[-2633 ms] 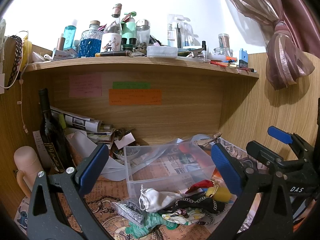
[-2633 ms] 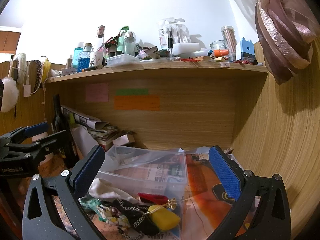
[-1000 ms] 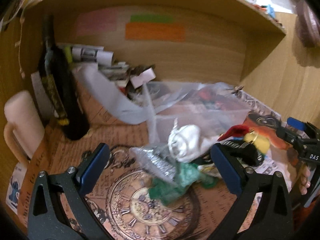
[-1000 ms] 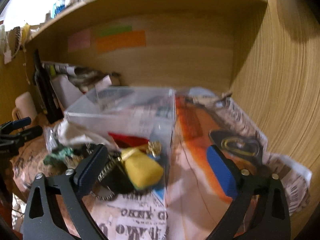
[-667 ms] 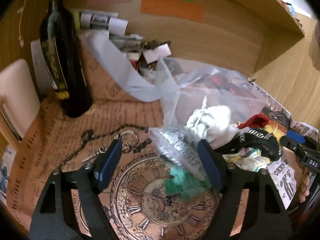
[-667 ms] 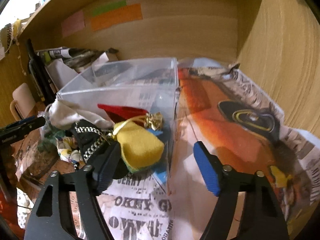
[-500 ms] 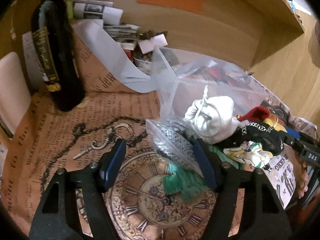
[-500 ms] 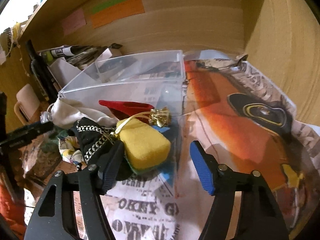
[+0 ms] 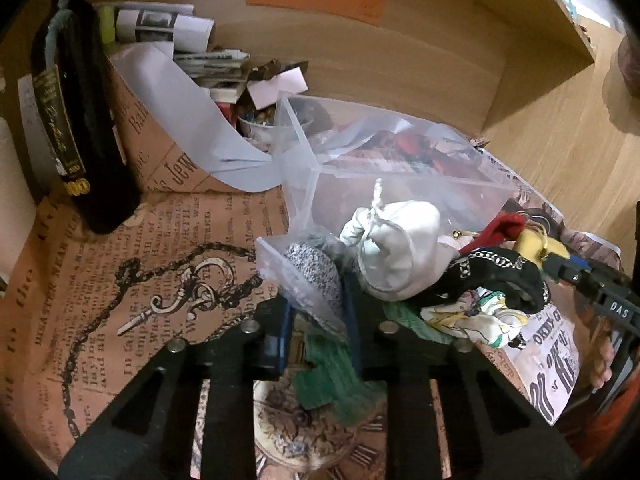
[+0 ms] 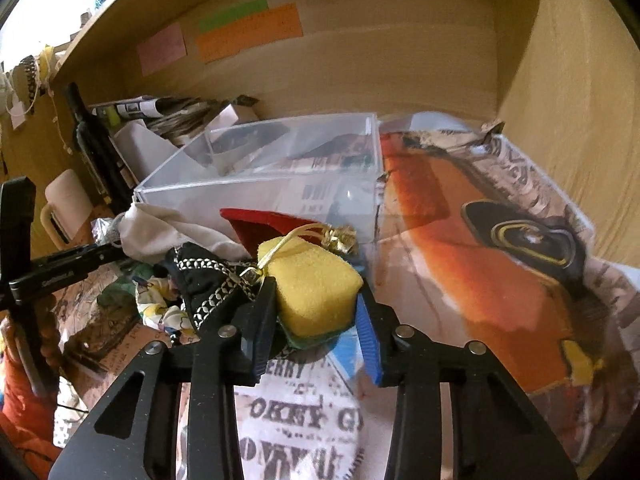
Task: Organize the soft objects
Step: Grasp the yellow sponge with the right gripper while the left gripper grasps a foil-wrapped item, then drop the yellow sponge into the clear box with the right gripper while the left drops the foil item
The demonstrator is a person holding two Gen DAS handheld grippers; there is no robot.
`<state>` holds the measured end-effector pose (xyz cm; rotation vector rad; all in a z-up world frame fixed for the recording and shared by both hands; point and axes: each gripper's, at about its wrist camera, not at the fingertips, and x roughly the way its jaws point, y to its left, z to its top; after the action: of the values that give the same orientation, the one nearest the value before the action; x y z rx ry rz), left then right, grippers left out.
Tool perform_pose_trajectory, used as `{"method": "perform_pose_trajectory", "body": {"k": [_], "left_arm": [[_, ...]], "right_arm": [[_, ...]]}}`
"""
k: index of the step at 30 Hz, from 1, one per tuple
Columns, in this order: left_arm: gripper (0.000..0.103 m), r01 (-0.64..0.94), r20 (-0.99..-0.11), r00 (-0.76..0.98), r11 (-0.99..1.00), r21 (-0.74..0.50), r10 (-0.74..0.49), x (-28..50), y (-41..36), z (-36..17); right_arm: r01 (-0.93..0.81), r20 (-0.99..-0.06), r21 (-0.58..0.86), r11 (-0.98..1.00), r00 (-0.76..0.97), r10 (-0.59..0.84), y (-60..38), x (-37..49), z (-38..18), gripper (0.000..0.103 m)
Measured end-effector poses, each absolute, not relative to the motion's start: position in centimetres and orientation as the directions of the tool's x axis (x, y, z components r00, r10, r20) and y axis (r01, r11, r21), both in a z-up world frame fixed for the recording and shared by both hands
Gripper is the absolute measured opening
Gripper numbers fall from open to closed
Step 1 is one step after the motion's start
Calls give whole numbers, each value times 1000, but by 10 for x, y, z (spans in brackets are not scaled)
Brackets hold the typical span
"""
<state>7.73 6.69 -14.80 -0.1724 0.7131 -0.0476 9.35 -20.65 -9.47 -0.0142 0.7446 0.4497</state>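
The bin (image 10: 260,184) sits on the table (image 9: 120,280). Directly before it lies the pile: pouch (image 9: 396,252) leftmost, scarf (image 9: 500,276) in the middle, sponge (image 10: 316,284) rightmost. The bottle (image 9: 76,120) stands well left of the bin; papers (image 9: 168,28) lie behind it.

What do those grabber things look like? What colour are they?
Both are black, with flat arms that have long slots and round silver bolts. The left gripper and right gripper each have blue pads inside the fingers. Small white letters are printed on their sides. The hand holding one wears an orange-red sleeve.
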Motion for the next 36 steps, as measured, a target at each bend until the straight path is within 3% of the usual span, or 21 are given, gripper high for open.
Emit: {"method": "perform_pose_trajectory", "body": {"k": [5,24,29,36], "left_arm": [[15,-14,-608,789,987,-157,-86,60,69,-132],[15,55,-409,908,993,-109,-95,63,58,-47],[15,83,-408,903,988,-131,-131,86,56,-37],[15,87,-461,876,986,-141,-143,125,53,-42]], "right_arm": [[-394,-626,113,912,684,373,-211,86,-80,34],[-460,-439,28,887,792,424,-190,95,-14,34],[-481,-426,15,877,790,441,-177,110,-6,34],[-494,-481,6,869,761,436,-157,142,-16,34]]}}
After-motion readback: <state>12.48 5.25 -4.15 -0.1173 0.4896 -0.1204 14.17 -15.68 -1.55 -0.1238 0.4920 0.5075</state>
